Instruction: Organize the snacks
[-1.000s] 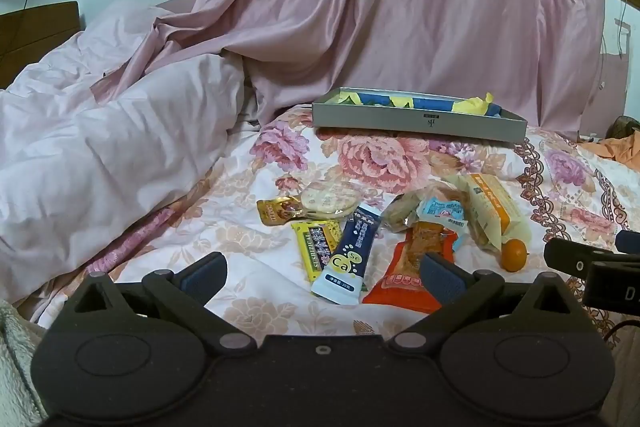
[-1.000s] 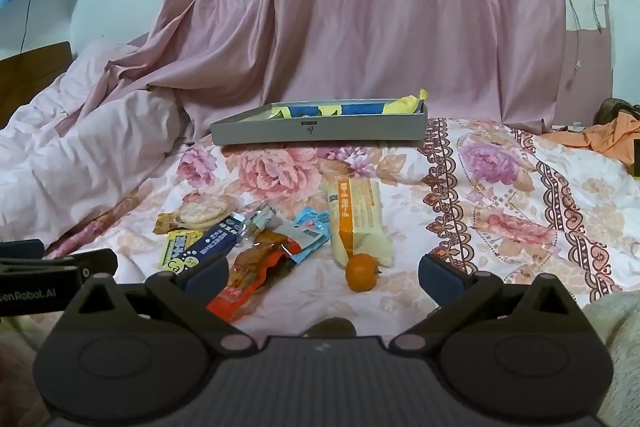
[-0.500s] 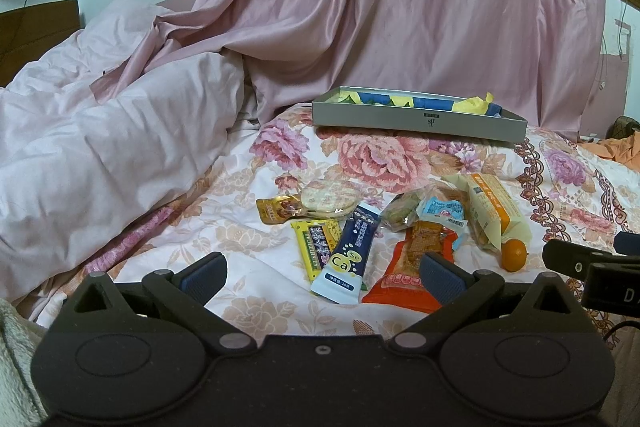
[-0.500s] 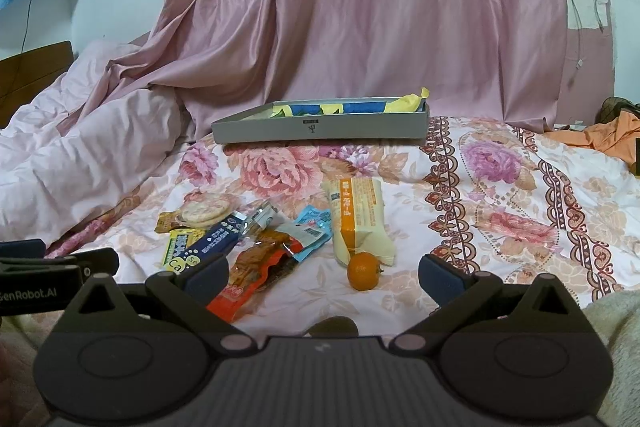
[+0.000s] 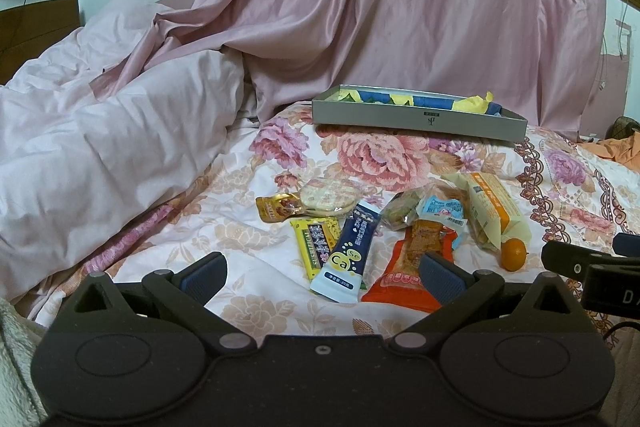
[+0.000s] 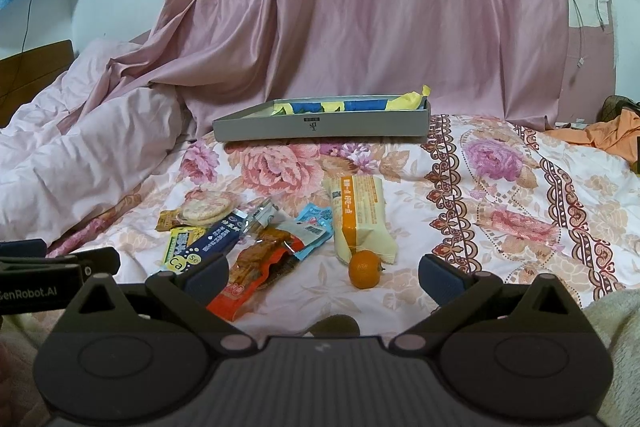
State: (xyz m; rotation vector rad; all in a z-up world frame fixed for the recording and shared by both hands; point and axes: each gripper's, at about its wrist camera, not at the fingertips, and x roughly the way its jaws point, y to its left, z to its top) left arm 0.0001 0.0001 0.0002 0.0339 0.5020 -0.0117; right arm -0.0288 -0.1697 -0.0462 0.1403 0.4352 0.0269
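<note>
Several snacks lie loose on the floral bedsheet: a dark blue stick pack, a yellow bar, an orange-red packet, a round rice cracker, a cream and orange bread pack, a light blue packet and a small orange fruit. A grey tray with blue and yellow items sits behind them. My left gripper hangs open just short of the pile. My right gripper is open in front of the fruit.
A pink duvet is heaped on the left and a pink curtain hangs behind the tray. Orange cloth lies at the far right. A small brown object rests just ahead of my right gripper's body.
Both grippers have drifted very slightly; the snacks and the tray have not moved.
</note>
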